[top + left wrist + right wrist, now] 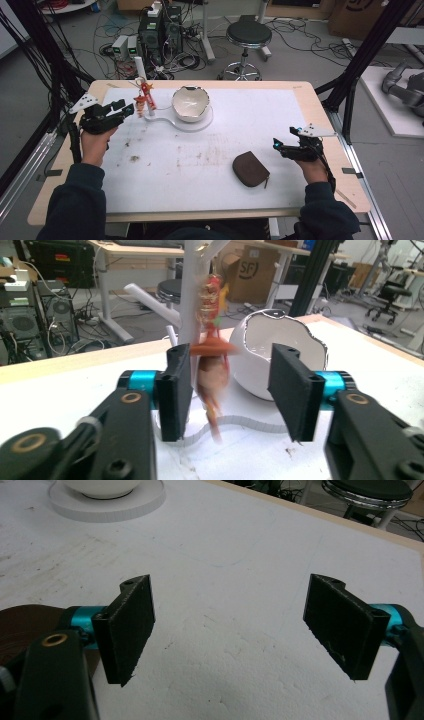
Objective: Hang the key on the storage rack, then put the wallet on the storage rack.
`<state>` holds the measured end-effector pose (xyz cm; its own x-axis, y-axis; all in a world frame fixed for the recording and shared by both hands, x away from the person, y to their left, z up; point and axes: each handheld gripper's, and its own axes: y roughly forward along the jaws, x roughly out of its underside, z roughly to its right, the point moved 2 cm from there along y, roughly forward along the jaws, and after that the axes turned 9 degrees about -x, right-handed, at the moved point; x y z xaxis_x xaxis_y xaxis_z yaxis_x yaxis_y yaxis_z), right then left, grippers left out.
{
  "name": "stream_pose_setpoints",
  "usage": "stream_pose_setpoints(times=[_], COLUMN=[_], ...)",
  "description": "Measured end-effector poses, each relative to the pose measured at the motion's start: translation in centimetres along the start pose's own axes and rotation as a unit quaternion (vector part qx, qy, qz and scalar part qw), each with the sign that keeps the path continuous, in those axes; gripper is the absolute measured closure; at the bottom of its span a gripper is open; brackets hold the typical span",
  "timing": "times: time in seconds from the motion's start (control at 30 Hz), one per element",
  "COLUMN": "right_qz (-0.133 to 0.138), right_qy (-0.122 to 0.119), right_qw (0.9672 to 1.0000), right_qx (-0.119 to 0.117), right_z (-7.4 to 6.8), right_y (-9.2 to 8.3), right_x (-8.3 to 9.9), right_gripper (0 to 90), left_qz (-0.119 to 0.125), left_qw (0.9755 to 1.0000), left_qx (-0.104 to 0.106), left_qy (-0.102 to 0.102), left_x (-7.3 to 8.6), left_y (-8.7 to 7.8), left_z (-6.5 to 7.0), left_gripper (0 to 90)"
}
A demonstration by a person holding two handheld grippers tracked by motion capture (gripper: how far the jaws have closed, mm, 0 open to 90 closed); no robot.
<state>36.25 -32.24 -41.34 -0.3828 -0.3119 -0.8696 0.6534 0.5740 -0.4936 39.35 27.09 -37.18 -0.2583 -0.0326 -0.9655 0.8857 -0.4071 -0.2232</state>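
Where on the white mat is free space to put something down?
Free: the wide middle between the left claw and the brown pouch, and the far right corner beyond the right claw. Crowded: the far left, around the white stand, its hanging charm and bowl.

On the worktop (pixel 200 170), the bowl (pixel 190 103) sits at twelve o'clock, the pouch (pixel 250 169) at four, and the hanging charm (pixel 142 102) at eleven.

I am working in a robotics lab, not a home. Behind my desk (pixel 300 95) I see computer towers (pixel 159 30) on the grey floor with many loose cables (pixel 295 30) around them, a round black stool (pixel 248 35), cardboard boxes (pixel 350 15), black metal frame beams (pixel 372 45), and a grey robot arm (pixel 405 87) at the right.
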Motion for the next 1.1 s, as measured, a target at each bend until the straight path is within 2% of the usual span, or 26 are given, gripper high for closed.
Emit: stream_pose_setpoints(times=[0.1,0.2,0.27,0.33,0.4,0.47,0.53,0.67,0.77,1.1], right_qz=[-0.001,-0.001,-0.002,-0.002,-0.002,-0.002,-0.004,-0.004,-0.005,-0.003], right_qy=[-0.001,-0.001,0.0,-0.003,-0.002,-0.003,0.002,0.007,0.005,0.007], right_qw=[1.0,1.0,1.0,1.0,1.0,1.0,1.0,1.0,1.0,1.0], right_qx=[-0.001,0.0,0.0,0.0,-0.001,0.0,0.0,0.002,0.001,-0.001], right_z=[0.0,0.1,0.1,0.1,0.0,0.0,0.0,0.1,0.0,0.0], right_y=[0.0,0.1,0.1,0.3,0.4,0.5,0.6,0.7,0.7,0.6], right_x=[0.0,0.0,0.0,0.0,-0.1,-0.2,-0.2,-0.2,-0.1,-0.1], right_gripper=[20.8,20.8,20.8,20.8,20.8,20.8,20.8,20.8,20.8,20.8], left_qz=[0.004,0.003,0.007,0.0,0.008,0.01,0.015,0.01,0.008,-0.004], left_qw=[0.9999,0.9994,0.9996,0.9997,0.9998,0.9998,0.9997,0.9993,0.9991,0.9991], left_qx=[-0.009,-0.03,-0.022,-0.023,-0.02,-0.018,-0.013,-0.013,-0.013,-0.013], left_qy=[-0.012,-0.017,-0.015,-0.011,-0.006,0.009,0.012,0.034,0.04,0.04], left_x=[1.2,2.7,3.6,3.9,4.1,4.2,4.1,4.2,4.1,4.3], left_y=[-0.7,-1.1,-1.2,-1.4,-1.7,-1.8,-1.7,-1.6,-1.7,-1.4], left_z=[-0.1,0.2,0.3,0.6,0.8,1.1,1.2,1.6,1.9,2.0], left_gripper=[42.6,26.5,17.0,17.0,17.0,16.9,17.0,17.3,17.7,18.3])
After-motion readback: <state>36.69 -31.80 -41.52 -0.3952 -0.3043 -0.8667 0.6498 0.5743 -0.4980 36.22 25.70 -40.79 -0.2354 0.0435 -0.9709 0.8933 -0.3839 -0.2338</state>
